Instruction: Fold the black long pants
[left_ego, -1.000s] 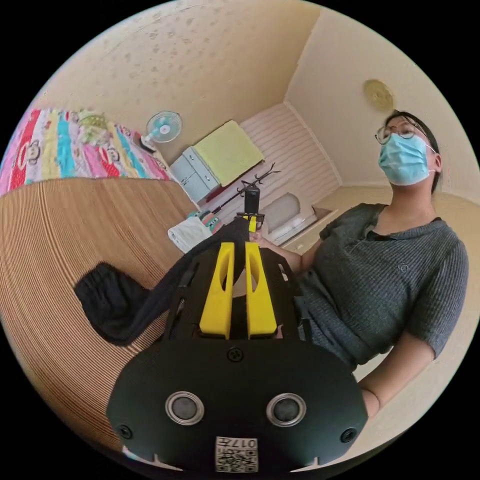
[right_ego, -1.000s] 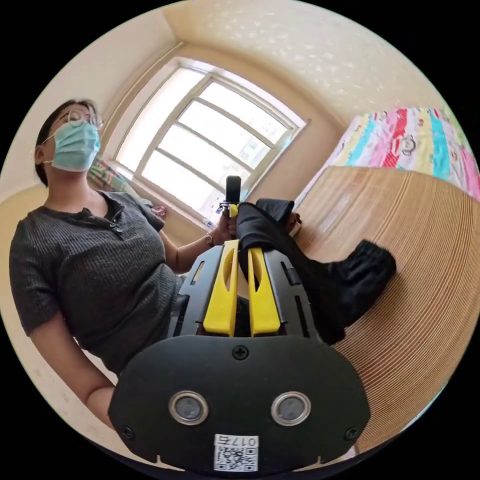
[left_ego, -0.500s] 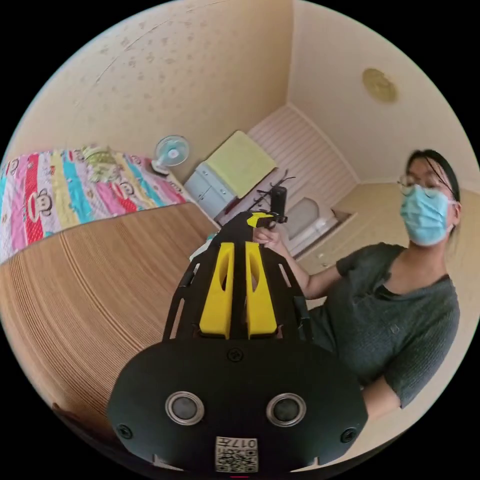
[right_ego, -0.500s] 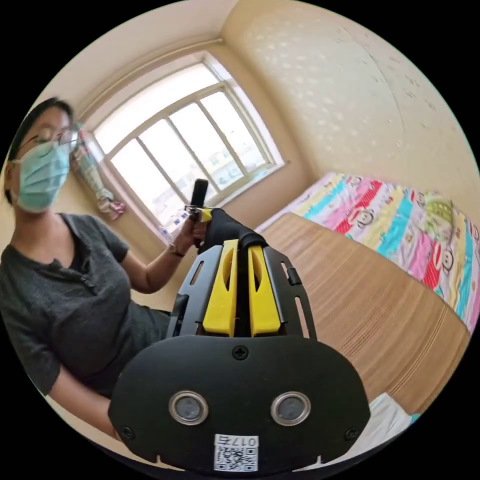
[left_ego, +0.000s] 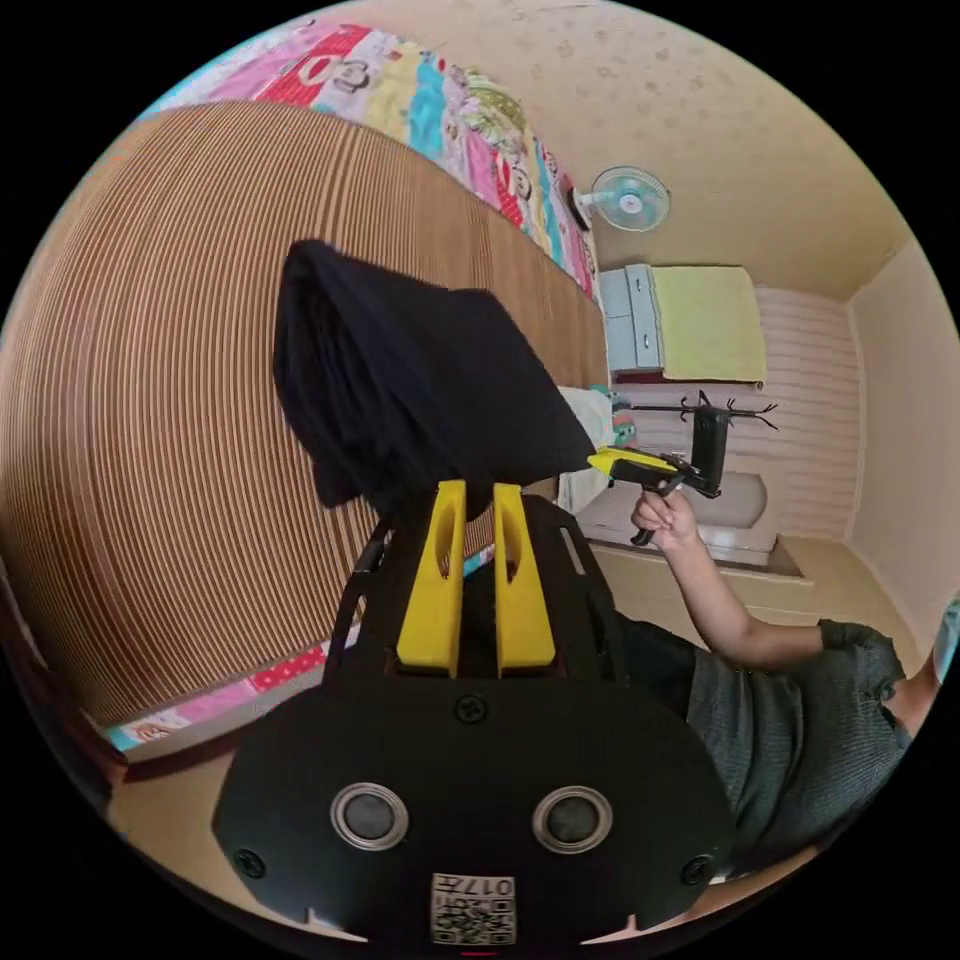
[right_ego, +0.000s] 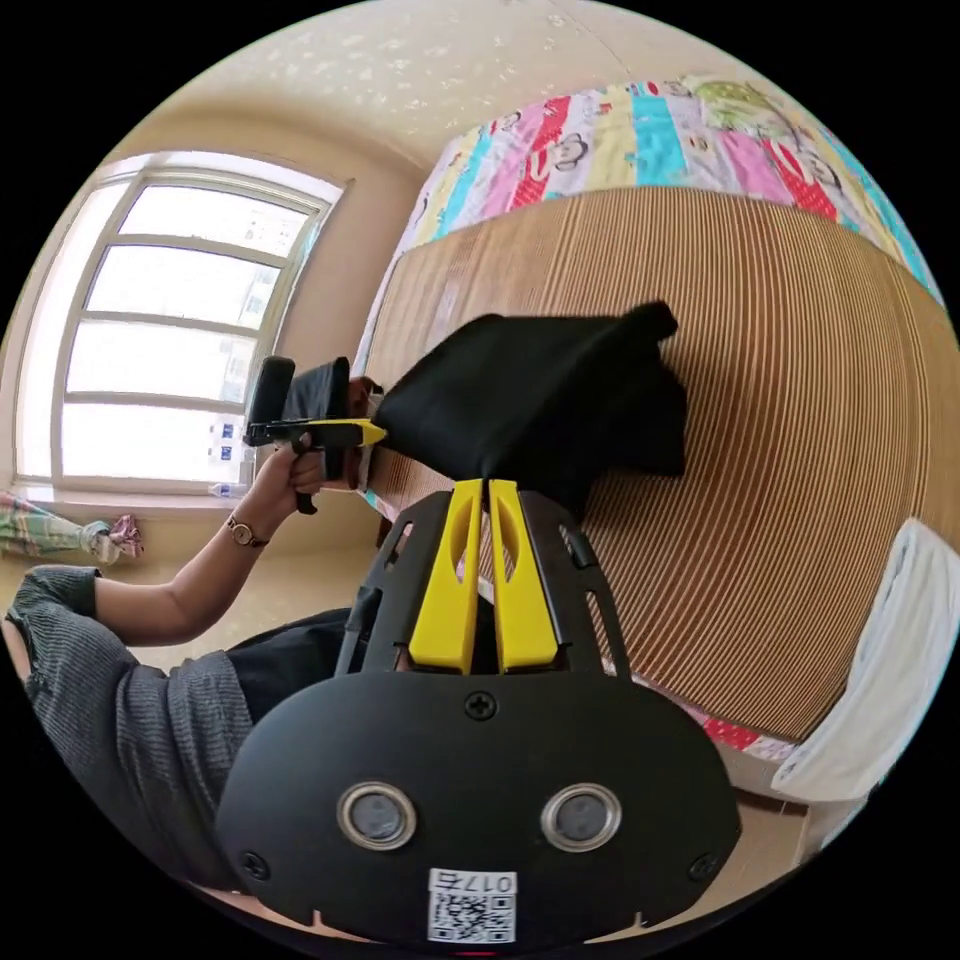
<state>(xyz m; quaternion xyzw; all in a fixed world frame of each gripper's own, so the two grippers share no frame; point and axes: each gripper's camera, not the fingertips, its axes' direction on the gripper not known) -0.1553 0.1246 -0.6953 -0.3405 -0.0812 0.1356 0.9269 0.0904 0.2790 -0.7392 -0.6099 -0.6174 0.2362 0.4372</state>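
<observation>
The black long pants (left_ego: 420, 390) hang bunched in the air above the brown ribbed mat (left_ego: 150, 400) that covers the bed, stretched between the two claws and not yet laid down on it. In the left gripper view, the left claw (left_ego: 478, 492) has its yellow jaws drawn close together with a fold of the dark cloth running down between them, so it appears to be pinching the pants. The right claw (left_ego: 600, 458) reaches in from the side of the mat nearest the person and bites the garment's far corner. The right gripper view shows the same arrangement mirrored: the right claw (right_ego: 487, 488) has its jaws nearly touching on a peak of fabric, and the left claw (right_ego: 372, 432) clamps the other corner, just off the mat's edge. Most of the cloth sags in a thick lump toward the mat, so the legs look doubled over one another rather than spread. The main risk is that the bundle lands crumpled, because only two small pinches control a heavy, hanging mass. A thin bite could also slip if the claws pull apart too sharply, dropping one end onto the mat. The lump could twist as it comes down, leaving the fold crooked.
</observation>
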